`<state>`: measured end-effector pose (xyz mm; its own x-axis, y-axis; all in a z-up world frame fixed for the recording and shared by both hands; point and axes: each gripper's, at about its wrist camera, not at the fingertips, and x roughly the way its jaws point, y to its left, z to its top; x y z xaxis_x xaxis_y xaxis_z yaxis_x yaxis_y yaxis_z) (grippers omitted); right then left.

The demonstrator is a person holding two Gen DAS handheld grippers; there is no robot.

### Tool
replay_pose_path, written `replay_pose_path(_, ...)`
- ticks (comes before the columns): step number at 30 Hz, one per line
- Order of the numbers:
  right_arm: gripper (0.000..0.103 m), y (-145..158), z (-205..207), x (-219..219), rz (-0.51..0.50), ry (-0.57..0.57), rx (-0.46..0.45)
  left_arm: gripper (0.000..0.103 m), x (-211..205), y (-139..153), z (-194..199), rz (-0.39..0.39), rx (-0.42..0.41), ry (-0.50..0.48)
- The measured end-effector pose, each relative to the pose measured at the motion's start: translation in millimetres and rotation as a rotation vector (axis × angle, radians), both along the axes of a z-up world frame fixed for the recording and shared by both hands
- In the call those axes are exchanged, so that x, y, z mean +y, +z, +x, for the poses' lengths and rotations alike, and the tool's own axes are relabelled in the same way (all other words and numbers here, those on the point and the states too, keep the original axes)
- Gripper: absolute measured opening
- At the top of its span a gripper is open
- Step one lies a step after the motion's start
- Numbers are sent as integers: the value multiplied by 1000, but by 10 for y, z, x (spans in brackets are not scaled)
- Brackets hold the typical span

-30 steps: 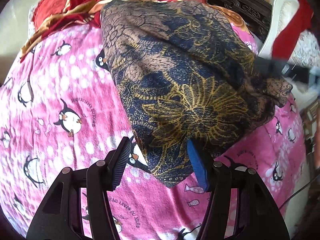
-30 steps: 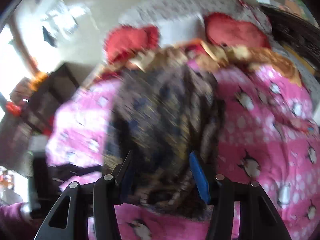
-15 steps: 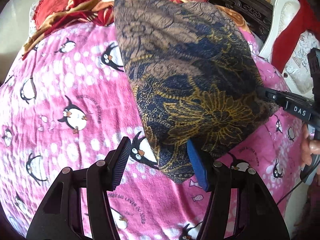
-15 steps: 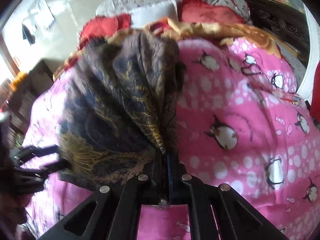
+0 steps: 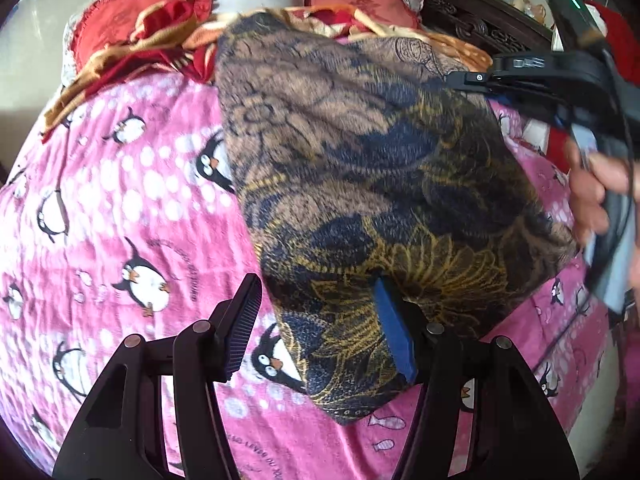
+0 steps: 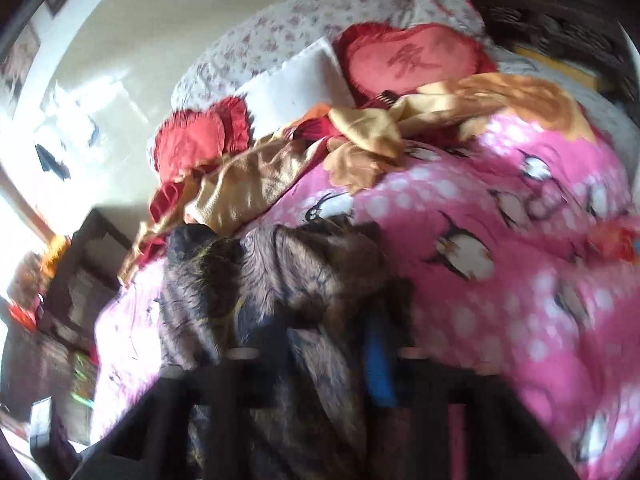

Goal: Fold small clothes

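A dark navy, brown and gold batik cloth [image 5: 380, 184] lies folded on the pink penguin blanket [image 5: 112, 208]. My left gripper [image 5: 320, 332] is open, its fingers astride the cloth's near corner. My right gripper shows in the left wrist view [image 5: 480, 80] at the cloth's far right edge, held by a hand [image 5: 592, 196]. In the blurred right wrist view the cloth [image 6: 280, 288] lies between the right gripper's [image 6: 312, 356] parted fingers, with the blue pad [image 6: 378, 364] to the right.
Red cushions [image 5: 132, 24] and an orange-gold blanket [image 6: 360, 136] are heaped at the head of the bed. A white pillow [image 6: 296, 80] lies between them. A dark carved headboard [image 5: 480, 20] runs along the right. Dark furniture [image 6: 72, 280] stands left of the bed.
My right gripper has opened after being shut on the cloth's edge and has moved toward the far end. The cloth lies flatter and wider. My left gripper has stayed open in place.
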<state>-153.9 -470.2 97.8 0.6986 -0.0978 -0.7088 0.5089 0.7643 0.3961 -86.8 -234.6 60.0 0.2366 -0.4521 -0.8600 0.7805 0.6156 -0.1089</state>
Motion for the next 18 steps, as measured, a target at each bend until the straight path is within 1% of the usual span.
replay_pose_path(1,4,15,61,21,-61,-1,28,59,-11,-23,-3,4,1,-6)
replay_pose_path(2,4,30,88,32,-97,-5,36,59,-25,-40,-5,7,0,-8)
replay_pose_path(3,3,32,92,26,-119,-15,36,59,-36,-61,-6,9,2,-11)
replay_pose_path(5,2,-53,54,-73,-163,-72,61,59,-59,-104,-1,14,10,-14)
replay_pose_path(6,2,-137,35,-155,-153,-102,77,59,-67,-119,3,15,13,-12)
replay_pose_path(7,2,-267,23,-236,-98,-117,86,59,-74,-127,6,16,16,-10)
replay_pose_path(8,2,-336,21,-275,-69,-116,87,59,-73,-125,1,17,16,-9)
replay_pose_path(9,2,-354,5,-272,-72,-111,83,59,-67,-120,-2,18,16,-8)
replay_pose_path(10,2,-316,-22,-240,-96,-104,75,59,-68,-112,13,18,15,-7)
replay_pose_path(12,3,-211,-93,-205,-113,-112,71,59,-75,-104,7,21,8,-5)
replay_pose_path(13,7,-148,-151,-180,-107,-119,67,59,-75,-97,-11,22,5,-3)
replay_pose_path(14,7,-75,-225,-143,-91,-116,52,59,-77,-95,-18,22,3,-1)
replay_pose_path(16,9,46,-336,8,-73,-66,11,59,-79,-103,-38,22,-2,3)
replay_pose_path(17,10,89,-379,121,-76,-26,7,59,-77,-105,-42,22,-4,3)
replay_pose_path(18,15,106,-411,236,-88,10,17,59,-79,-107,-49,22,-7,4)
